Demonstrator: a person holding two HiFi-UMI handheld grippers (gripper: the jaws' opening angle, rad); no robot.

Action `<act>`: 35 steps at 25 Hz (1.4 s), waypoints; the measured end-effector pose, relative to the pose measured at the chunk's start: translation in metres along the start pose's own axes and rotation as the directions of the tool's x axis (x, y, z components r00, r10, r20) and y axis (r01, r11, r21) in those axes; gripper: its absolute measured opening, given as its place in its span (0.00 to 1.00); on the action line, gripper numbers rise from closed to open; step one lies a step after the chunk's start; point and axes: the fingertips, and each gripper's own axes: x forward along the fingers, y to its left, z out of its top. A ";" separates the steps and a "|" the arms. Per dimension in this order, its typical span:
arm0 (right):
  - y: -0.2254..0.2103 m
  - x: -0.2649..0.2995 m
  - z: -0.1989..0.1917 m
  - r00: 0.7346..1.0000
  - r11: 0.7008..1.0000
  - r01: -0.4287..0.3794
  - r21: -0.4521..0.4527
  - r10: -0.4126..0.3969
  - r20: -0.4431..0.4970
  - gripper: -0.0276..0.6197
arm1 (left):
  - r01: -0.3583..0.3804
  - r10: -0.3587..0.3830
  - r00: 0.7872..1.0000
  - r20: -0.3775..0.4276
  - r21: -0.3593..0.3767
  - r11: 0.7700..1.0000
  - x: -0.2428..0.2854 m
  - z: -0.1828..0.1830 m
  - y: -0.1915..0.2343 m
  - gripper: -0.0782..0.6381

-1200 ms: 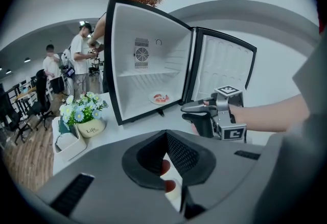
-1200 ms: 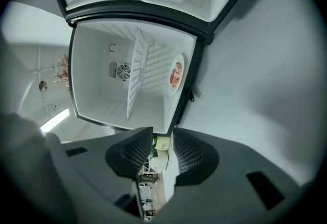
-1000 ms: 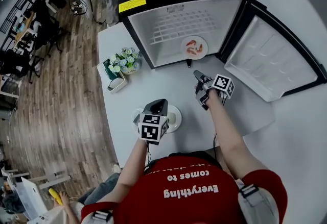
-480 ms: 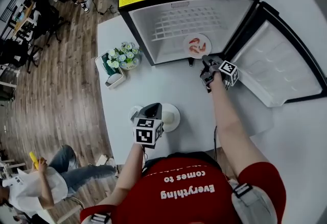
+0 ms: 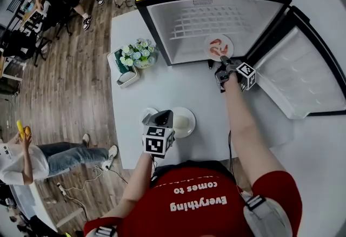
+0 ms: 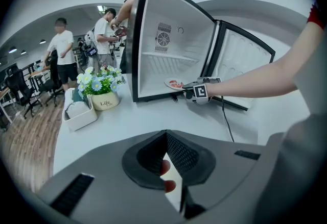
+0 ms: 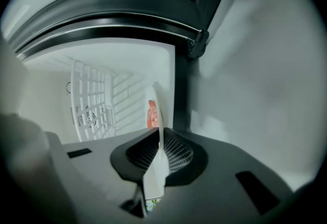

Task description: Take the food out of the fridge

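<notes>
Head view puts my right gripper [image 5: 224,62] at the mouth of the open mini fridge [image 5: 178,28]. The fridge stands on the white table [image 5: 184,87] with its door [image 5: 313,79] swung wide to the right. The small white plate [image 5: 208,50] of food sits on the fridge floor at the front right, right at the sill. The red-orange pieces [image 5: 217,46] on it look like shrimp.

My right jaws have just been closing. The right gripper view shows them pinching the near rim of that plate. It runs edge-on between the ribbed pads, with both pads against it. The food shows just beyond, and the white wire shelf [image 7: 94,100] lies further back inside the cabinet.

My left gripper [image 5: 160,118] hangs over the near part of the table, close to my body. From above it appears between a small white dish [image 5: 147,115] and a second white plate [image 5: 190,122] carrying a pale round item [image 5: 181,121]. In the left gripper view its jaws are pressed together at the tips. Through the slit behind them I see something white and two reddish spots that I cannot identify.

Left of the fridge stand a pot of blue and white flowers [image 5: 138,53] and, just beside it, a white tray [image 5: 123,75].
</notes>
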 end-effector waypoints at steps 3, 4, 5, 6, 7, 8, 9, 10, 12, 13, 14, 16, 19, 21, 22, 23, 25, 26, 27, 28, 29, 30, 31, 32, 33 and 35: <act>0.001 0.001 -0.002 1.000 1.000 -0.011 -0.024 0.011 0.003 0.08 | 0.001 -0.001 1.000 -0.003 0.007 1.000 0.000 -0.001 -0.001 0.11; 0.002 0.000 -0.004 1.000 0.999 -0.017 -0.036 0.017 -0.005 0.08 | 0.001 -0.001 1.000 -0.003 0.008 1.000 -0.001 -0.001 -0.001 0.11; 0.002 -0.001 -0.005 1.000 0.999 -0.025 -0.045 0.025 -0.012 0.08 | 0.002 -0.002 1.000 -0.004 0.009 1.000 -0.001 -0.002 -0.002 0.11; 0.002 -0.003 -0.006 0.999 0.998 -0.033 -0.049 0.032 -0.017 0.08 | 0.003 -0.003 1.000 -0.005 0.010 1.000 -0.001 -0.002 -0.002 0.11; 0.002 -0.006 -0.006 0.999 0.998 -0.039 -0.054 0.037 -0.021 0.08 | 0.005 -0.005 1.000 -0.005 0.011 1.000 -0.001 -0.002 -0.003 0.11; 0.003 -0.009 -0.007 0.999 0.997 -0.044 -0.061 0.042 -0.025 0.08 | 0.007 -0.007 1.000 -0.003 0.013 1.000 -0.001 -0.001 -0.004 0.11; 0.004 -0.011 -0.007 0.998 0.996 -0.051 -0.069 0.049 -0.029 0.08 | 0.008 -0.008 1.000 0.001 0.015 1.000 -0.002 0.000 -0.004 0.11; 0.006 -0.015 -0.008 0.998 0.995 -0.061 -0.075 0.059 -0.034 0.08 | 0.009 -0.010 1.000 0.004 0.016 1.000 -0.002 0.001 -0.005 0.11; 0.013 -0.022 -0.011 0.995 0.993 -0.091 -0.076 0.088 -0.045 0.08 | 0.011 -0.012 1.000 0.011 0.021 1.000 -0.003 0.003 -0.006 0.11; 0.018 -0.027 -0.013 0.993 0.991 -0.110 -0.072 0.106 -0.053 0.08 | 0.012 -0.012 1.000 0.014 0.024 1.000 -0.003 0.004 -0.007 0.11; 0.023 -0.032 -0.016 0.990 0.989 -0.130 -0.065 0.126 -0.063 0.08 | 0.012 -0.013 1.000 0.016 0.027 1.000 -0.004 0.004 -0.007 0.11; 0.035 -0.043 -0.025 0.980 0.983 -0.179 -0.044 0.174 -0.091 0.08 | 0.012 -0.013 1.000 0.023 0.030 0.999 -0.005 0.005 -0.007 0.11; 0.050 -0.064 -0.043 0.960 0.969 -0.246 -0.011 0.242 -0.144 0.08 | 0.015 -0.016 0.999 0.038 0.025 1.000 -0.009 0.006 -0.007 0.11; 0.054 -0.080 -0.059 0.949 0.965 -0.264 0.003 0.260 -0.180 0.08 | 0.017 -0.018 0.999 0.049 0.021 1.000 -0.011 0.007 -0.007 0.11; 0.055 -0.088 -0.068 0.944 0.964 -0.268 0.005 0.263 -0.199 0.08 | 0.016 -0.017 0.999 0.052 0.020 1.000 -0.013 0.007 -0.006 0.11; 0.055 -0.097 -0.078 0.940 0.963 -0.269 0.004 0.263 -0.218 0.08 | 0.017 -0.018 0.998 0.054 0.019 1.000 -0.014 0.006 -0.006 0.11; 0.054 -0.117 -0.098 0.933 0.964 -0.265 -0.004 0.256 -0.254 0.08 | 0.019 -0.020 0.998 0.059 0.016 1.000 -0.017 0.003 -0.006 0.11; 0.053 -0.127 -0.108 0.931 0.965 -0.260 -0.013 0.247 -0.270 0.08 | 0.021 -0.022 0.998 0.061 0.014 1.000 -0.019 0.001 -0.007 0.11; 0.051 -0.138 -0.118 0.928 0.966 -0.255 -0.026 0.238 -0.286 0.08 | 0.023 -0.024 0.998 0.064 0.013 1.000 -0.021 -0.001 -0.007 0.11; 0.050 -0.149 -0.128 0.926 0.967 -0.251 -0.039 0.228 -0.302 0.08 | 0.025 -0.026 0.997 0.066 0.011 1.000 -0.023 -0.004 -0.007 0.11; 0.047 -0.159 -0.138 0.923 0.968 -0.245 -0.051 0.217 -0.317 0.08 | 0.028 -0.028 0.997 0.069 0.008 1.000 -0.026 -0.006 -0.007 0.11; 0.045 -0.169 -0.148 0.921 0.968 -0.242 -0.062 0.209 -0.329 0.08 | 0.030 -0.031 0.997 0.073 0.003 1.000 -0.029 -0.008 -0.007 0.11; 0.044 -0.178 -0.158 0.918 0.968 -0.243 -0.067 0.207 -0.339 0.08 | 0.032 -0.032 0.997 0.077 -0.002 0.999 -0.033 -0.010 -0.005 0.11; 0.043 -0.187 -0.168 0.915 0.967 -0.245 -0.064 0.209 -0.347 0.08 | 0.034 -0.033 0.996 0.080 -0.009 0.999 -0.036 -0.012 -0.003 0.11; 0.043 -0.195 -0.177 0.912 0.967 -0.247 -0.056 0.212 -0.352 0.08 | 0.035 -0.034 0.996 0.083 -0.016 0.999 -0.039 -0.014 -0.001 0.11; 0.043 -0.212 -0.192 0.909 0.969 -0.245 -0.041 0.215 -0.357 0.08 | 0.040 -0.037 0.995 0.090 -0.031 0.999 -0.046 -0.019 0.001 0.11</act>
